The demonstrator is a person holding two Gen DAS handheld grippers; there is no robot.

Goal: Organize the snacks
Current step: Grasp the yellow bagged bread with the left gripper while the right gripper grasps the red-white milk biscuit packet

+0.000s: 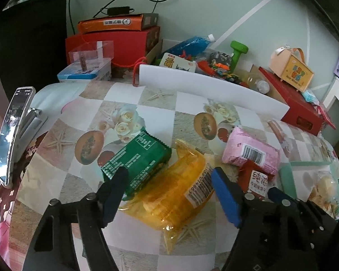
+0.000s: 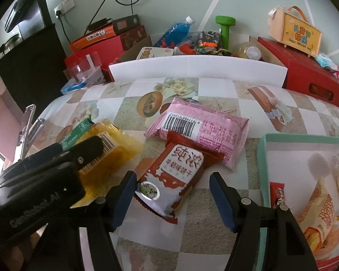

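- The left gripper [image 1: 169, 194] has its jaws spread wide, released, one blue pad on each side of a yellow snack packet [image 1: 174, 189] lying flat on the tablecloth [image 1: 156, 103]; whether the pads touch it cannot be told.
- A green snack packet [image 1: 137, 158] lies just beside the yellow one on its left, their edges overlapping.
- The right gripper [image 2: 173, 198] is likewise spread open, grasping nothing, its fingers flanking the near end of a red and white snack packet [image 2: 174, 176].
- That packet's far end rests on a pink snack packet [image 2: 201, 131] with its barcode facing up.
- To the right stands a mint-green tray [image 2: 263, 155] with several snacks inside.
- Along the table's far edge stands a white foam board [image 2: 196, 67], with red boxes [image 2: 305, 74] and a green dumbbell [image 2: 224, 29] behind it.
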